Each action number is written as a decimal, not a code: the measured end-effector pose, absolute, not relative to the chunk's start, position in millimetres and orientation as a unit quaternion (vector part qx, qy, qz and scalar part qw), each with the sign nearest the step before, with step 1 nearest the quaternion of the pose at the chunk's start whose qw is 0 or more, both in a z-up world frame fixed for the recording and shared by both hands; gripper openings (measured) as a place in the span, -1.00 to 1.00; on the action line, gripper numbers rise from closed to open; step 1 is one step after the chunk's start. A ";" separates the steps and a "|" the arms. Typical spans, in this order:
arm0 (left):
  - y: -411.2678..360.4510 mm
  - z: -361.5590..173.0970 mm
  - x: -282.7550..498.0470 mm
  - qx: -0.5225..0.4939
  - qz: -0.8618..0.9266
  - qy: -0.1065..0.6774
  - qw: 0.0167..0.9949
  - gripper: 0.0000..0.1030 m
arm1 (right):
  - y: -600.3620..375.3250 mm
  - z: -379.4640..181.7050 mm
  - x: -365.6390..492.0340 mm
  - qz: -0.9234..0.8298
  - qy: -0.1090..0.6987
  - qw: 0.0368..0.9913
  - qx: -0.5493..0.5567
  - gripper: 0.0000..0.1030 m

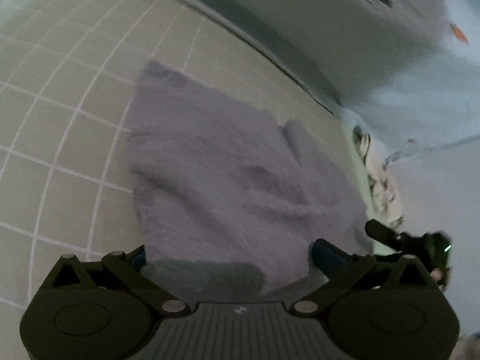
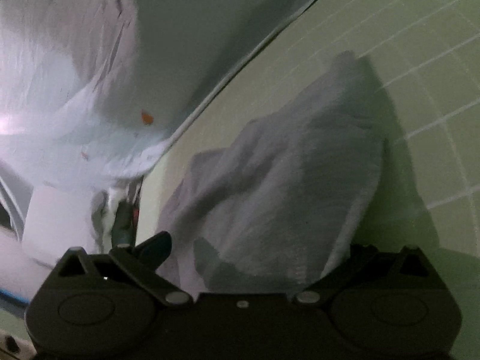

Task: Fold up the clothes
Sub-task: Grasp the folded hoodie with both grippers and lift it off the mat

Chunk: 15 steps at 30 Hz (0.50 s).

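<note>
Both the left tool (image 1: 229, 253) and right tool (image 2: 258, 249) stand wide apart over the rumpled grey cloth (image 1: 228, 162) on the gridded surface (image 1: 60, 120), gripping nothing.

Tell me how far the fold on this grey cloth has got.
Done: the grey cloth lies in a rumpled rectangle on the gridded mat. In hand: nothing; left gripper and right gripper are open over its near edge. Left: smoothing and further folding.
</note>
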<state>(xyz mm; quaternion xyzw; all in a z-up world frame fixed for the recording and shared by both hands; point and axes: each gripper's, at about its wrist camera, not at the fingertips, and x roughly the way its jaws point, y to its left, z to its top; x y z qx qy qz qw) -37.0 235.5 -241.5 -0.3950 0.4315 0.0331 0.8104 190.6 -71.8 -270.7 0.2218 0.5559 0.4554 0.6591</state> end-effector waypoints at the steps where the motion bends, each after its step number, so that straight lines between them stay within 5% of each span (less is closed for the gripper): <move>1: 232.0 -241.8 -39.9 -0.398 0.027 0.434 0.808 0.97 | -70.5 -269.9 184.6 0.460 0.555 0.659 0.215 1.00; 3: 227.2 -243.0 -48.0 -0.412 0.015 0.436 0.800 0.90 | -70.3 -270.4 170.4 0.473 0.559 0.649 0.205 0.96; 5: 222.9 -243.4 -61.2 -0.417 0.022 0.437 0.797 0.56 | -71.6 -272.1 154.6 0.475 0.566 0.647 0.189 0.33; 6: 221.7 -244.0 -67.9 -0.427 0.029 0.440 0.789 0.28 | -74.2 -273.4 148.7 0.465 0.576 0.643 0.194 0.20; 9: 217.3 -240.5 -86.7 -0.466 0.049 0.440 0.766 -0.08 | -84.9 -274.4 130.5 0.438 0.597 0.633 0.227 0.03; 15: 190.2 -202.3 -123.5 -0.447 0.067 0.438 0.777 -0.18 | -100.3 -244.9 96.9 0.451 0.600 0.625 0.214 -0.10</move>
